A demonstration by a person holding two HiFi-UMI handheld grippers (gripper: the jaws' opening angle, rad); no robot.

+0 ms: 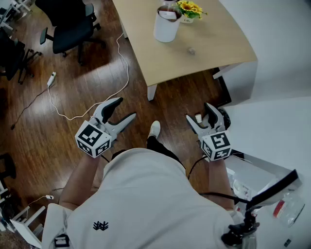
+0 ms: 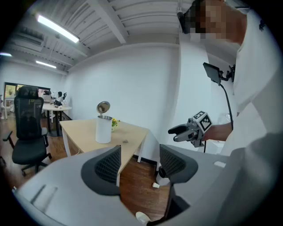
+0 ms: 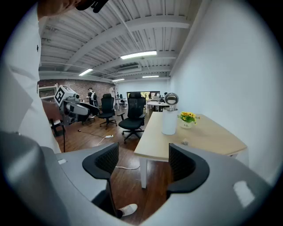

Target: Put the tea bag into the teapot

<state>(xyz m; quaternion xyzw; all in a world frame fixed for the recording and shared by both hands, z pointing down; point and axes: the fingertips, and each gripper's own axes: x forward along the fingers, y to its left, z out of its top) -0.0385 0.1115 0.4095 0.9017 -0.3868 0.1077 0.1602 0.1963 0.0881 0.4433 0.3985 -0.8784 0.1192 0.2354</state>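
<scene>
The tea bag [image 1: 191,50] lies on the bench [image 1: 160,65], a small pale thing nearer the person's edge than the white teapot [image 1: 166,25]. The teapot stands upright with its lid raised, just beside a pot of yellow flowers [image 1: 189,8]. The left gripper [image 1: 125,109] and right gripper [image 1: 198,112] hang over the wooden floor [image 1: 73,92], well apart from the bench, jaws wide with nothing between them.

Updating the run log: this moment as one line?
left gripper: open, empty | right gripper: open, empty | tea bag: on table, outside teapot
</scene>
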